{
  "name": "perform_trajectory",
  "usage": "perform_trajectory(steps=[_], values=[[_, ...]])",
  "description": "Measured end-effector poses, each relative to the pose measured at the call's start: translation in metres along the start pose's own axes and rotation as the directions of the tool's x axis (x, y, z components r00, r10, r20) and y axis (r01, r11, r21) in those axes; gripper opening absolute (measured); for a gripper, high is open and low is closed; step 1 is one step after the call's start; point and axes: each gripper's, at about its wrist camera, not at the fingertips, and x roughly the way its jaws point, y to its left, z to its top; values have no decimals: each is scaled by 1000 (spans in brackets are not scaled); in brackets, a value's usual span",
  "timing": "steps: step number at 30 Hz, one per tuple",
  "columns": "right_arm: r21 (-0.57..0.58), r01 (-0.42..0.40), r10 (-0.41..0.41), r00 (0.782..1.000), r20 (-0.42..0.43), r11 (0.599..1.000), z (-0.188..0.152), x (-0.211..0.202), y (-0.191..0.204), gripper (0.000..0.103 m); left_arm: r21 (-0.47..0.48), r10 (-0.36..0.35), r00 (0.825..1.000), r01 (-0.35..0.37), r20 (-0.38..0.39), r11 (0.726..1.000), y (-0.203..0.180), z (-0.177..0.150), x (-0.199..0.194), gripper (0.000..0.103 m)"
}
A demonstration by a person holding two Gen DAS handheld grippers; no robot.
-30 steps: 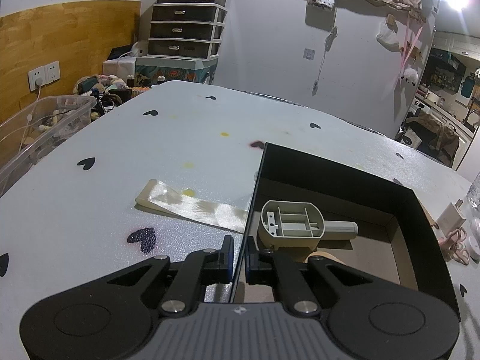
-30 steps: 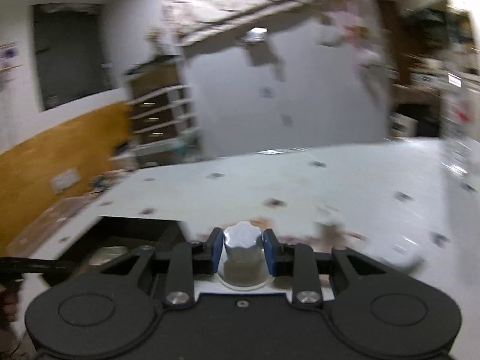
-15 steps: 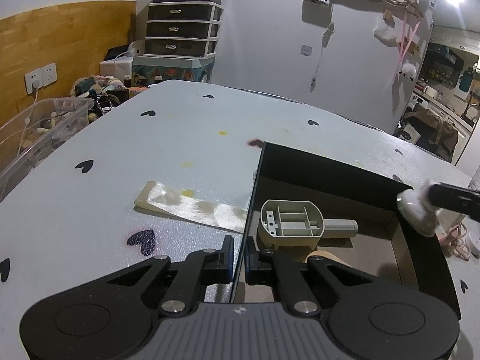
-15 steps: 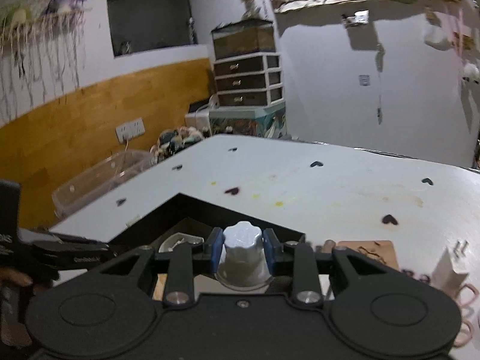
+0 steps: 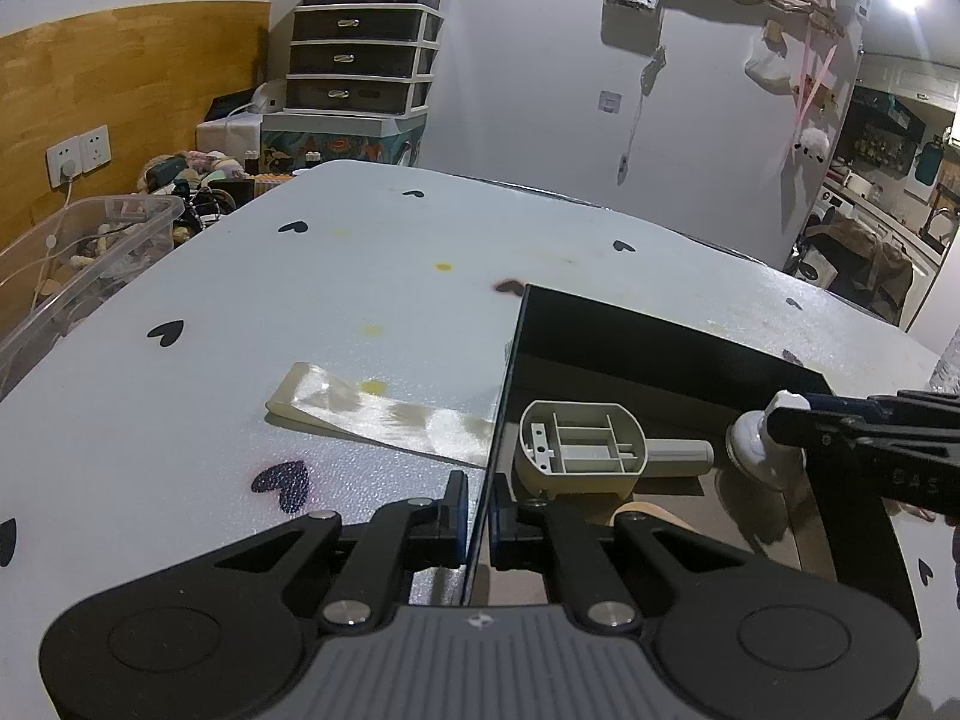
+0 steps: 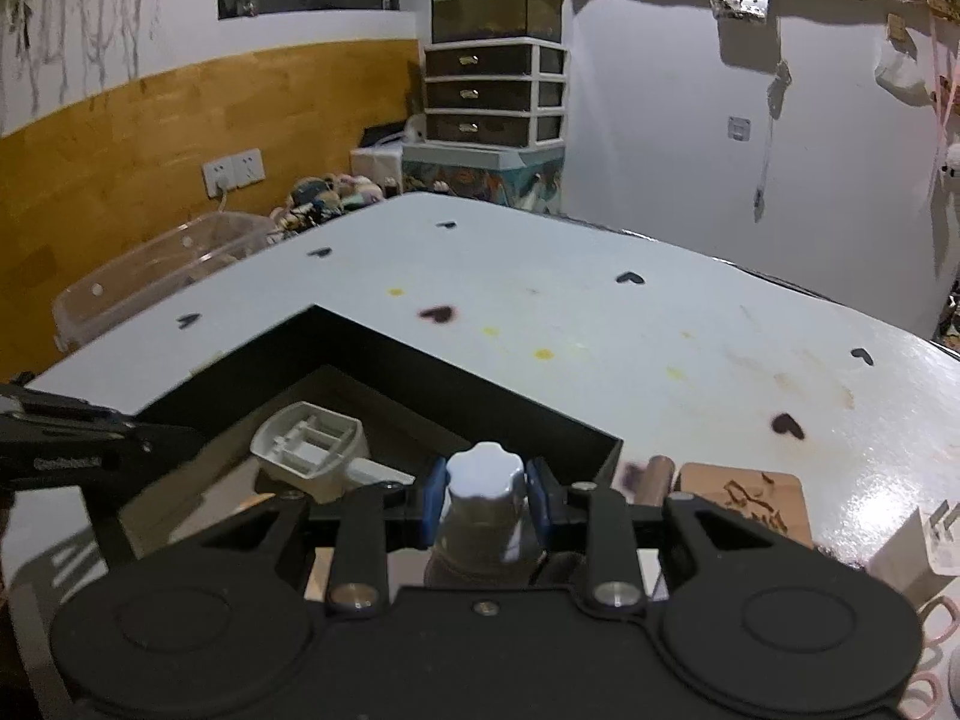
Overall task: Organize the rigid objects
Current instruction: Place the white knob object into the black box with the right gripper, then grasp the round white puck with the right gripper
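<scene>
Since a second ago my right tool (image 6: 486, 507) has carried the white knob (image 6: 485, 474), clenched between its pads, over the black box (image 5: 660, 339), at three o'clock of the grey scoop (image 5: 579, 450). My left tool (image 5: 477, 510) pinches the box wall shut. Released high, I judge, the knob could bounce out.

Left wrist view: close, angled down along black box (image 5: 600, 324) left wall. Right wrist view: above box's near-right side. Shared: box interior, heart-print table (image 6: 600, 312).
</scene>
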Motion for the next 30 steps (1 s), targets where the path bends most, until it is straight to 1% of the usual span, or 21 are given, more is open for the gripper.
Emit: perform_trajectory(steps=[2, 4, 6, 8, 11, 13, 15, 16, 18, 19, 21, 24, 30], values=[[0, 6, -6, 1000, 2, 1000, 0, 0, 0, 31, 0, 1, 1000, -1, 0, 1000, 0, 0, 0, 6], [1, 10, -10, 1000, 7, 1000, 1, -2, 0, 35, 0, 0, 1000, 0, 0, 1000, 0, 0, 0, 6], [12, 1, -1, 1000, 12, 1000, 2, -6, -1, 42, 0, 1, 1000, -1, -1, 1000, 0, 0, 0, 6], [21, -7, 7, 1000, 16, 1000, 3, -10, -1, 44, 2, 1, 1000, -1, -2, 1000, 0, 0, 1, 6], [47, -18, 16, 1000, 23, 999, 4, -17, -3, 45, -3, -3, 1000, 3, -3, 1000, 1, 0, 1, 6], [69, -28, 26, 999, 30, 997, 5, -22, -5, 48, -5, -3, 1000, 3, -2, 1000, 1, 0, 2, 6], [85, -31, 27, 999, 42, 996, 6, -27, -6, 59, -6, -3, 1000, 3, -1, 1000, 1, 0, 2, 6], [91, -33, 29, 998, 50, 995, 6, -31, -7, 62, -6, -3, 1000, 3, 0, 1000, 1, 0, 2, 6], [108, -39, 32, 997, 68, 993, 5, -37, -8, 72, -6, -3, 1000, 3, 0, 1000, 1, 0, 2, 6], [114, -41, 32, 997, 76, 993, 5, -40, -9, 74, -6, -2, 1000, 2, 0, 1000, 1, 0, 2, 6], [124, -34, 23, 996, 86, 992, 5, -46, -11, 80, -3, -1, 1000, 1, -1, 1000, 1, 0, 2, 6], [147, -13, -1, 995, 96, 989, 3, -53, -18, 83, -2, 1, 1000, -1, 0, 1000, 1, 0, 1, 6], [207, 57, -81, 990, 113, 977, -1, -67, -43, 86, 7, 5, 1000, -5, -1, 1000, 1, 1, 0, 6]])
